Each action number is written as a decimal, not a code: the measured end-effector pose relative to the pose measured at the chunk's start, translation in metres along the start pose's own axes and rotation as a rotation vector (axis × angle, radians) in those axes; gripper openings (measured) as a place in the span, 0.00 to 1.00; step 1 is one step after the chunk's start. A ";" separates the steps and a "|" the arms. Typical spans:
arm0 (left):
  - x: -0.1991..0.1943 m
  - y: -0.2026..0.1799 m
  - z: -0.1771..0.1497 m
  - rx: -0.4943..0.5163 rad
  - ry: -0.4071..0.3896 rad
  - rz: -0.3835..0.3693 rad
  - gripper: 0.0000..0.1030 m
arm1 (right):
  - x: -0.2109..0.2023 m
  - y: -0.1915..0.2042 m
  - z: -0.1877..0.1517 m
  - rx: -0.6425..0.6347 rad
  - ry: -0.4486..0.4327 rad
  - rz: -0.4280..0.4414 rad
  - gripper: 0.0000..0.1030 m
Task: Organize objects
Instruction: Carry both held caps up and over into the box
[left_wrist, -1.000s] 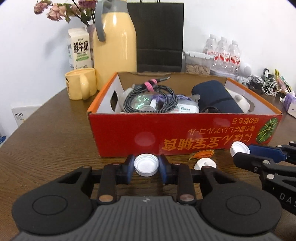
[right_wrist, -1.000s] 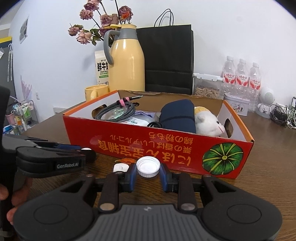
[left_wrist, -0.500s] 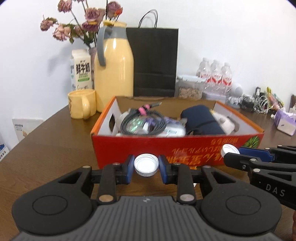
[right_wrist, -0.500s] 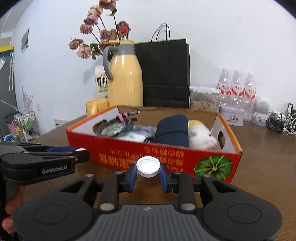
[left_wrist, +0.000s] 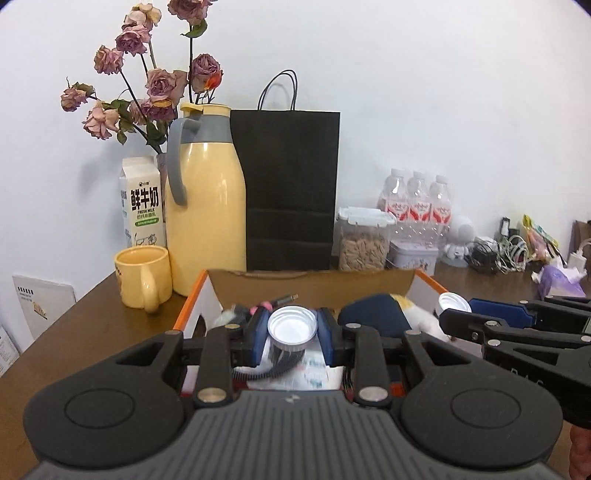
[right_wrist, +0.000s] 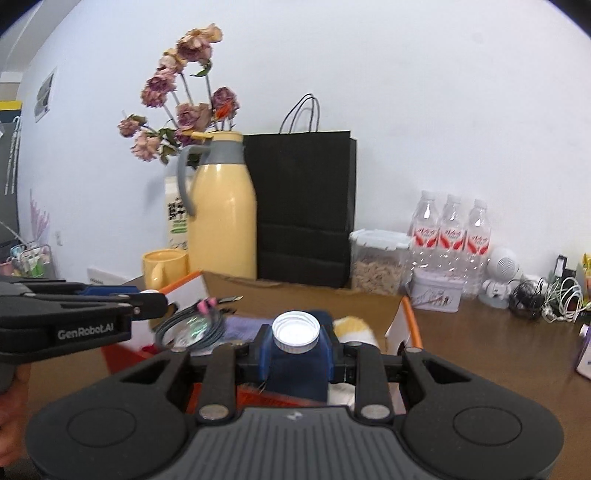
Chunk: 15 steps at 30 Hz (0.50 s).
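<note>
In our left wrist view, the milk carton (left_wrist: 142, 201) beside the yellow jug (left_wrist: 207, 206) read "FRESH MILK" under large Chinese characters. Our left gripper (left_wrist: 291, 334) was pinched narrowly on a white bottle cap (left_wrist: 292, 326), ribbed round its rim and turned hollow side toward us, hanging over the open cardboard box (left_wrist: 199, 302) with its coiled cable and dark pouch. Off to the right, our right gripper (left_wrist: 456, 308) gripped a second white cap (left_wrist: 453, 302). A second before, the box's red front filled the view and two loose caps lay on the table; now we looked across its top.

In our right wrist view, the left gripper's (right_wrist: 155, 301) arm read "GenRobot.AI". The right gripper (right_wrist: 296, 341) was closed to the same narrow width on its cap (right_wrist: 296, 330), flat top toward us, above the pouch (right_wrist: 297, 373) in the box. It too had risen since the earlier frame.
</note>
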<state>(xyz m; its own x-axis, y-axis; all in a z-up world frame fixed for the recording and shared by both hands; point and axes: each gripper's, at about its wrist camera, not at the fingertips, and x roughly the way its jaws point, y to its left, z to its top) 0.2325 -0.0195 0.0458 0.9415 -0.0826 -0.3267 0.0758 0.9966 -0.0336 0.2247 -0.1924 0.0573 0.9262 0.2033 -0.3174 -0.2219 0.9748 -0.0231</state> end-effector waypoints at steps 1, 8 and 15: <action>0.005 0.000 0.003 -0.004 0.002 0.002 0.28 | 0.005 -0.002 0.002 0.003 0.001 -0.005 0.25; 0.045 0.002 0.019 -0.027 0.011 0.029 0.28 | 0.046 -0.013 0.017 0.006 0.027 -0.018 0.25; 0.083 0.008 0.025 -0.062 0.061 0.030 0.28 | 0.081 -0.017 0.028 0.022 0.033 -0.009 0.25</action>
<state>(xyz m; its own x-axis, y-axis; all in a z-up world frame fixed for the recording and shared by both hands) 0.3192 -0.0186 0.0420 0.9213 -0.0553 -0.3850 0.0260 0.9964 -0.0809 0.3119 -0.1901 0.0583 0.9175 0.1921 -0.3483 -0.2069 0.9783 -0.0054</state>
